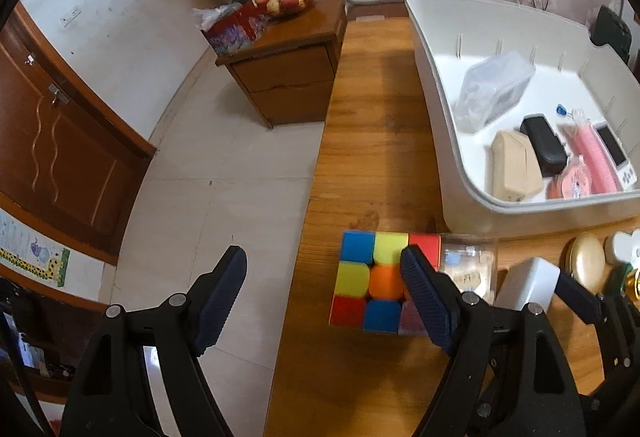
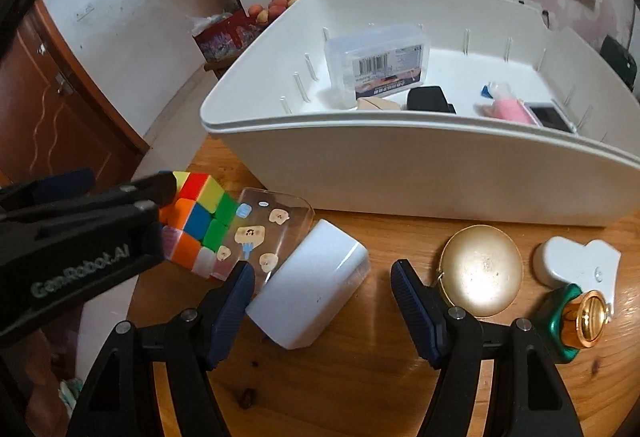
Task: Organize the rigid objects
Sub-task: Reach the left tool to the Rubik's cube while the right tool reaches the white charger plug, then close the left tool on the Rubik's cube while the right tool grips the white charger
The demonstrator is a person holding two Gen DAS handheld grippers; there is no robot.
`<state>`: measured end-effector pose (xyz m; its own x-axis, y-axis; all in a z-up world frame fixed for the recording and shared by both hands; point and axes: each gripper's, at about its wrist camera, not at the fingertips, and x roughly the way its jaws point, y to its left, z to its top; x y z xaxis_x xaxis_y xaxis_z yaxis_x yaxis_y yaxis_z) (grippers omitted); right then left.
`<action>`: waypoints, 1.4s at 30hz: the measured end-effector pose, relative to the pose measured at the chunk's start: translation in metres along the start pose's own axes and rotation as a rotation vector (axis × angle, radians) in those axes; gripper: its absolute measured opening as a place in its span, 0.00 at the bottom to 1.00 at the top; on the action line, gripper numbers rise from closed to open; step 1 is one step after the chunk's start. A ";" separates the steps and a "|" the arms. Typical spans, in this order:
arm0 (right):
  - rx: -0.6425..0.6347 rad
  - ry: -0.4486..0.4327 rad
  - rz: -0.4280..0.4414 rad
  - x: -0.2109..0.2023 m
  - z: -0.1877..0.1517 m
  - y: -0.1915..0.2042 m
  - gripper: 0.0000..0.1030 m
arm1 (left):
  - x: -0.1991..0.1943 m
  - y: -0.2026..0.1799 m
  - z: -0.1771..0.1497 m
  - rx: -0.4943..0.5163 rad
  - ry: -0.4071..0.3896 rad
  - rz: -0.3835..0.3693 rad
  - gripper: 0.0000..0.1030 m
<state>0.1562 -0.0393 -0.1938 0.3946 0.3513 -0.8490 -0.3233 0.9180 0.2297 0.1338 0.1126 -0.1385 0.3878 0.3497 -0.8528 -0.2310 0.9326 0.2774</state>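
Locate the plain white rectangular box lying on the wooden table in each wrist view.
Left wrist view: white rectangular box at lower right, behind the gripper's right finger.
Right wrist view: lower centre, tilted, between the open fingers.
Shared landmark: the multicoloured puzzle cube, left of it.

Multicoloured cube (image 1: 370,279) beside white bin (image 1: 452,173)

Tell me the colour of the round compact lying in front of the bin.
Gold, with a shiny metallic top; the round compact shows best in the right wrist view.
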 end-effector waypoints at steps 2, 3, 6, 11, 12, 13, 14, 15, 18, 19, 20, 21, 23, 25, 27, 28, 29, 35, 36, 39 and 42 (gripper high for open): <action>0.005 -0.001 0.001 0.000 0.000 -0.002 0.69 | 0.000 0.000 0.000 0.005 -0.003 0.004 0.80; 0.005 -0.004 -0.003 0.000 0.000 -0.003 0.66 | -0.001 0.000 0.000 0.006 -0.004 0.004 0.80; 0.007 0.000 0.002 -0.003 -0.001 -0.005 0.56 | -0.003 -0.002 0.000 0.013 0.006 -0.029 0.80; -0.009 0.024 -0.022 0.000 -0.006 -0.007 0.40 | -0.007 -0.012 -0.003 0.044 -0.028 -0.019 0.84; -0.010 0.033 -0.024 -0.001 -0.008 -0.007 0.37 | -0.006 -0.012 -0.002 0.044 -0.032 -0.015 0.84; -0.013 0.039 -0.034 0.000 -0.010 -0.007 0.36 | -0.005 -0.011 -0.002 0.040 -0.032 -0.020 0.84; -0.017 0.038 -0.039 0.001 -0.011 -0.007 0.35 | -0.005 -0.010 -0.001 0.032 -0.028 -0.033 0.84; -0.019 0.039 -0.038 0.002 -0.012 -0.007 0.34 | -0.004 -0.009 -0.001 0.028 -0.026 -0.042 0.84; -0.023 0.044 -0.046 0.002 -0.014 -0.008 0.32 | 0.000 -0.007 0.001 0.024 0.007 -0.114 0.84; -0.019 0.049 -0.042 0.002 -0.014 -0.008 0.32 | 0.004 -0.008 -0.001 0.033 0.034 -0.135 0.84; -0.019 0.049 -0.042 0.002 -0.014 -0.008 0.32 | 0.008 -0.010 -0.001 0.038 0.050 -0.141 0.84; -0.021 0.048 -0.043 0.002 -0.014 -0.008 0.32 | 0.011 -0.011 -0.003 0.044 0.061 -0.133 0.84; -0.027 0.046 -0.047 0.001 -0.014 -0.006 0.32 | 0.018 -0.015 -0.007 0.052 0.074 -0.106 0.85; -0.032 0.045 -0.047 0.001 -0.015 -0.006 0.32 | 0.023 -0.014 -0.009 0.037 0.079 -0.114 0.86; -0.033 0.044 -0.046 0.002 -0.014 -0.006 0.32 | 0.026 -0.014 -0.008 0.030 0.084 -0.114 0.86; -0.034 0.043 -0.046 0.002 -0.013 -0.006 0.31 | 0.027 -0.013 -0.008 0.027 0.084 -0.114 0.86; -0.034 0.043 -0.047 0.003 -0.013 -0.006 0.30 | 0.028 -0.013 -0.008 0.026 0.084 -0.112 0.85; -0.052 0.040 -0.049 0.003 -0.013 -0.005 0.27 | 0.032 -0.016 -0.011 0.019 0.099 -0.134 0.61; -0.058 0.041 -0.048 0.003 -0.014 -0.004 0.27 | 0.031 -0.016 -0.011 0.017 0.096 -0.130 0.60; -0.079 0.047 -0.045 0.001 -0.017 -0.003 0.27 | 0.029 -0.018 -0.014 0.007 0.104 -0.124 0.60; -0.102 0.057 -0.042 -0.001 -0.020 -0.001 0.27 | 0.026 -0.019 -0.018 0.009 0.111 -0.115 0.60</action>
<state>0.1384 -0.0441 -0.2026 0.3608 0.2991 -0.8834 -0.3944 0.9073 0.1461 0.1322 0.1024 -0.1735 0.3106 0.2288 -0.9226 -0.1828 0.9669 0.1782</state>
